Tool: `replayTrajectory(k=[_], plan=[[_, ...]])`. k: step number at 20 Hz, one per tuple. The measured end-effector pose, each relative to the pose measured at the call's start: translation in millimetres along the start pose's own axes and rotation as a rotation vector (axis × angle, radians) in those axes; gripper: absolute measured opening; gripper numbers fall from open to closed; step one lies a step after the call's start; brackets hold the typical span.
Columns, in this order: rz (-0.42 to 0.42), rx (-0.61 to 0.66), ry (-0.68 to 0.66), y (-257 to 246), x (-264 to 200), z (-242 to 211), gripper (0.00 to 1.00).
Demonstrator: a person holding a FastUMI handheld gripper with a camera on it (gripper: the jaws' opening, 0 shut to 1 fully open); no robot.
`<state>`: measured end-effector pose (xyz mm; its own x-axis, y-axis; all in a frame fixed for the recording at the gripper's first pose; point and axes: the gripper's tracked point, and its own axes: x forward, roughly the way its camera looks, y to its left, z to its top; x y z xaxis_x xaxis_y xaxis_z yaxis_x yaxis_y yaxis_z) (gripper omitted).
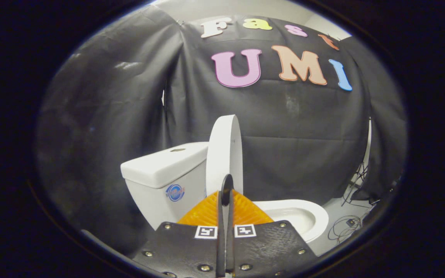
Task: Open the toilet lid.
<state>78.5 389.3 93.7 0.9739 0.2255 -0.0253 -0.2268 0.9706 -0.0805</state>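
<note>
A white toilet stands ahead of me against the booth's black cloth. Its lid (224, 148) is raised and stands nearly upright, seen almost edge-on, leaning back toward the tank (160, 168). To the right of the fingers, the seat and open bowl (298, 216) are uncovered. My gripper (226, 183) is shut, its two fingers pressed together with only a thin slit between them and nothing visibly held. Their tips sit in front of the lid's lower part; I cannot tell whether they touch it.
Black cloth walls close in behind and to the left of the toilet. Loose cables (346, 226) lie on the pale floor to the right of the bowl, near a gap in the cloth.
</note>
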Motion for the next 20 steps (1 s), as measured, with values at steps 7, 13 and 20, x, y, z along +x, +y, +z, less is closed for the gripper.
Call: replayTrajectory(k=[7, 13, 20], plan=[[0.045, -0.03, -0.019, 14.7, 2.9, -0.6, 0.03], [0.088, -0.041, -0.015, 27.8, 3.4, -5.9, 0.03], [0.116, -0.041, 0.004, 32.4, -5.8, -8.2, 0.04]])
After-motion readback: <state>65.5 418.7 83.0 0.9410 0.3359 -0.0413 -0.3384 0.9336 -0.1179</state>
